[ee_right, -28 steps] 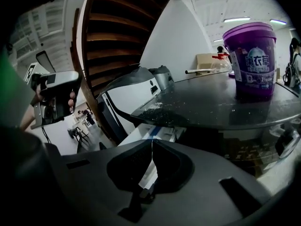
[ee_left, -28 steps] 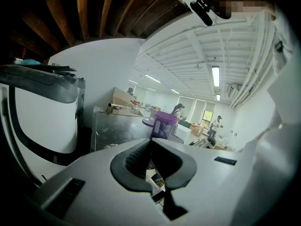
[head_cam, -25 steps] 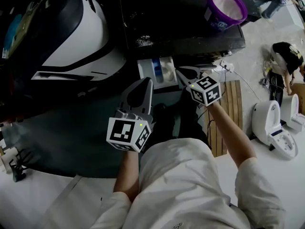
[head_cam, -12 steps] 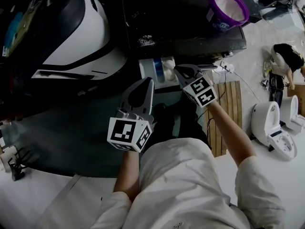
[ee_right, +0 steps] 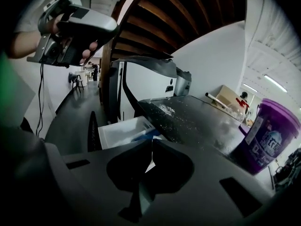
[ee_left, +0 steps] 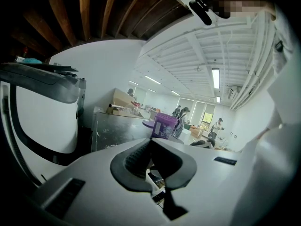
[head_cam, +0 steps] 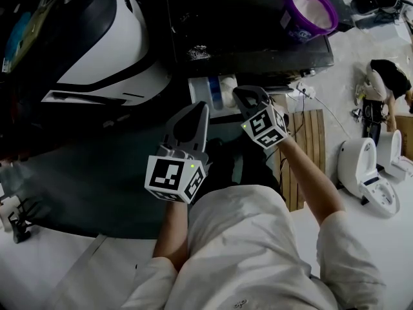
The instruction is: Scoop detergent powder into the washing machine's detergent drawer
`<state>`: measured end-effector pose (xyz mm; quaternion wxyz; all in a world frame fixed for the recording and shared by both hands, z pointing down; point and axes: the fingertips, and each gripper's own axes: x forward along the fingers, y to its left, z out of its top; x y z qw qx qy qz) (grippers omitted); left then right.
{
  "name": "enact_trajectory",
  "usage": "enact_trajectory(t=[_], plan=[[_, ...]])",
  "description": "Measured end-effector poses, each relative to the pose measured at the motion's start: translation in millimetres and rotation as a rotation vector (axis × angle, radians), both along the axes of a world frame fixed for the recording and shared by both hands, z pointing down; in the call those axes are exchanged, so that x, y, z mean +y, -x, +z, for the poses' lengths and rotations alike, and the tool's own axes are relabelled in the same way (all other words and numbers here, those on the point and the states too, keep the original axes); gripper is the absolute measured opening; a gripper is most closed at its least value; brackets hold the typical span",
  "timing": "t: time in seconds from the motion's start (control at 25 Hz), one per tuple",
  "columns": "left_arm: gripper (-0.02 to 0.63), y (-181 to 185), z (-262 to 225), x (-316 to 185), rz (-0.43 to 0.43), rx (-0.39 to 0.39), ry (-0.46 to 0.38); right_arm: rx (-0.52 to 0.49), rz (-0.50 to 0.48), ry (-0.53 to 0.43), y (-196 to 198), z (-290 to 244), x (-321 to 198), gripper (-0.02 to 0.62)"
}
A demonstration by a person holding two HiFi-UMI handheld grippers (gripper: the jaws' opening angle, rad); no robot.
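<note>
Leftward and a little forward is where the right gripper (head_cam: 242,95) has gone over the last second, its marker cube turning as it closed on the drawer, while the left gripper (head_cam: 200,110) has held its place beside it. Both grippers are clenched with nothing between their jaws: in each gripper view the tips meet, and no scoop is held by either. Just ahead of the right gripper's tips, and slightly to their left, the detergent drawer (head_cam: 205,90) stands pulled out from the washing machine (head_cam: 251,41), a blue insert and something pale showing inside (powder, probably, though it is too small to be sure). Beyond the drawer, a scatter of spilled powder (head_cam: 197,53) lies on the machine's dark top. Farthest off, ahead and to the right of the right gripper, the purple detergent tub (head_cam: 310,8) sits open on that same top. With shut, empty jaws so near the drawer front, the step looks like nudging the drawer; if more powder is wanted, the next move means reaching to the tub for a scoop.
</note>
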<state>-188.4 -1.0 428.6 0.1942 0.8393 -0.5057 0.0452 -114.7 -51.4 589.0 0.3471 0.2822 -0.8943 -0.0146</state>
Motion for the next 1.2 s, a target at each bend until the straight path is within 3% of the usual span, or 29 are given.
enact_trajectory(t=[0.8, 1.2], plan=[[0.020, 3.2, -4.3, 7.1, -0.010, 0.011, -0.018, 0.333, -0.240, -0.370, 11.9, -9.2, 27.0, 0.009], [0.020, 2.7, -6.3, 12.1, -0.004, 0.011, -0.024, 0.365, -0.217, -0.403, 5.5, -14.6, 27.5, 0.009]])
